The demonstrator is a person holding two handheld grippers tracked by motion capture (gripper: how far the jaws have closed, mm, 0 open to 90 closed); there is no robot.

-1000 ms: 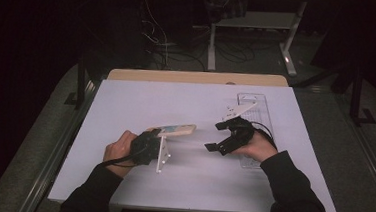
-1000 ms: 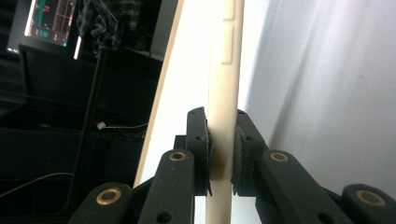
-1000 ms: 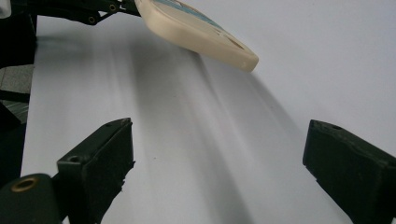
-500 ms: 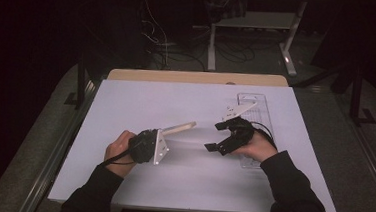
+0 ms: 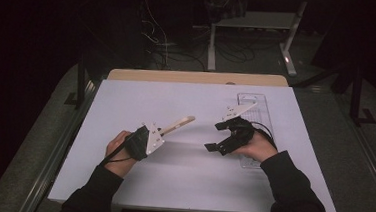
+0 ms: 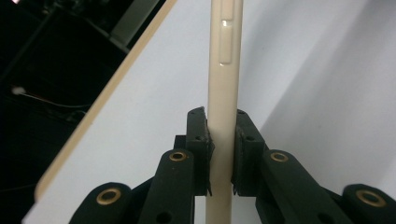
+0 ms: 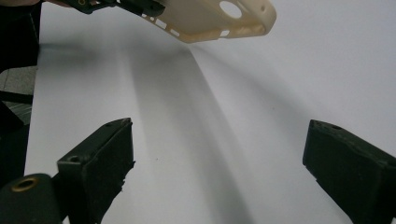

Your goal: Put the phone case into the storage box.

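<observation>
A cream phone case (image 5: 178, 123) sticks out from my left gripper (image 5: 163, 132) over the white board, pointing up and to the right. In the left gripper view the case (image 6: 224, 70) stands edge-on, with both pads (image 6: 201, 140) pressed on its sides; the left gripper (image 6: 223, 135) is shut on it. My right gripper (image 5: 215, 136) rests to the right of the case, jaws wide apart. In the right gripper view the right gripper (image 7: 219, 158) is open over bare white board, and the case (image 7: 219, 18) with its round hole hangs ahead.
A clear plastic tray (image 5: 254, 98) lies on the white board (image 5: 195, 186) behind the right hand. A wooden table edge (image 5: 198, 77) runs along the back. Dark floor, cables and a stand leg (image 5: 212, 52) lie beyond.
The left hand has rolled, and the case now shows as a thin strip instead of its flat face. The right hand has stayed put.
</observation>
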